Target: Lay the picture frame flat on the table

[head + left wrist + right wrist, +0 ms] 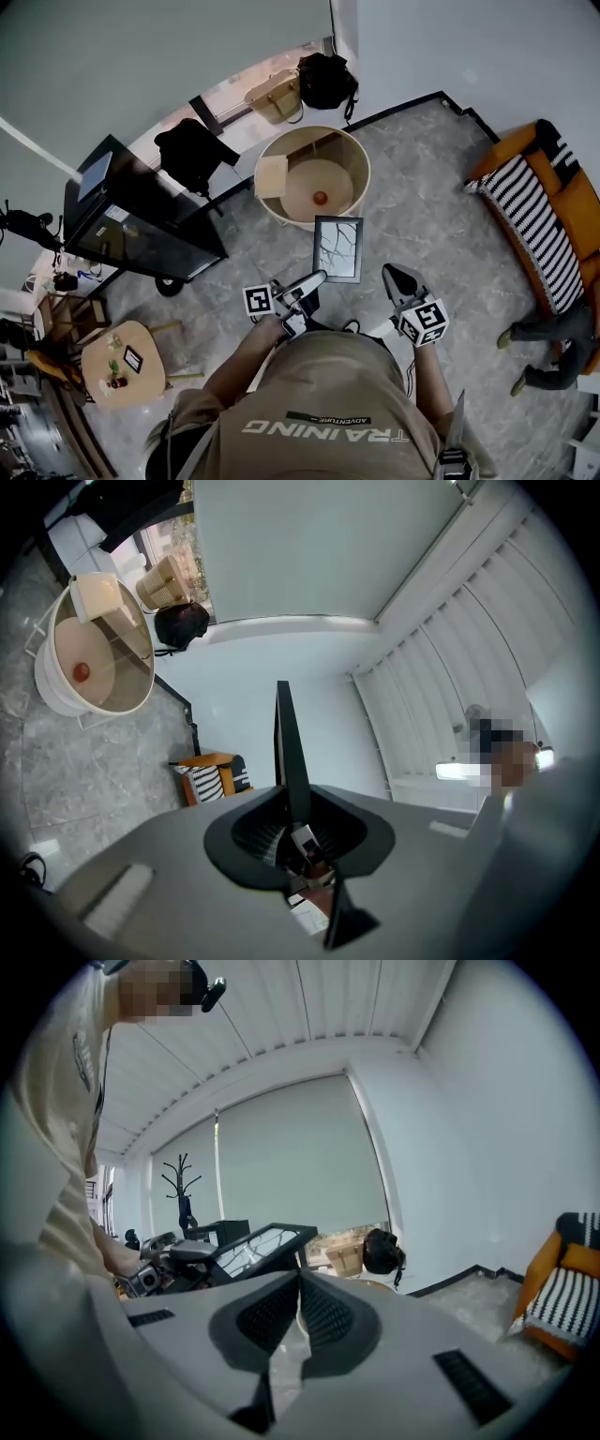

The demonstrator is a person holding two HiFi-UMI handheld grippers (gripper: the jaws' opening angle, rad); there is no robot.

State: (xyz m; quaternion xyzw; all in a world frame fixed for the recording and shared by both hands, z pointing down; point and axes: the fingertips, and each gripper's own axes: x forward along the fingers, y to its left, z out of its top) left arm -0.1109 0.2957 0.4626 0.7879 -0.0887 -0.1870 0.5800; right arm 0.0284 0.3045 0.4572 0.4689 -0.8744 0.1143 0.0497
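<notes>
Currently: picture frame [337, 248], held off the floor by the left gripper [314, 279], jaws clamped on its lower corner, at the round table's [364, 159] near rim. Right gripper [394, 273]: jaws together, empty.

A black picture frame [338, 248] is shown with a pale face marked by dark branch lines. A round table [366, 164] is finished in light wood. The floor [431, 187] is veined grey. An orange sofa [583, 211] is draped with black-and-white stripes.
</notes>
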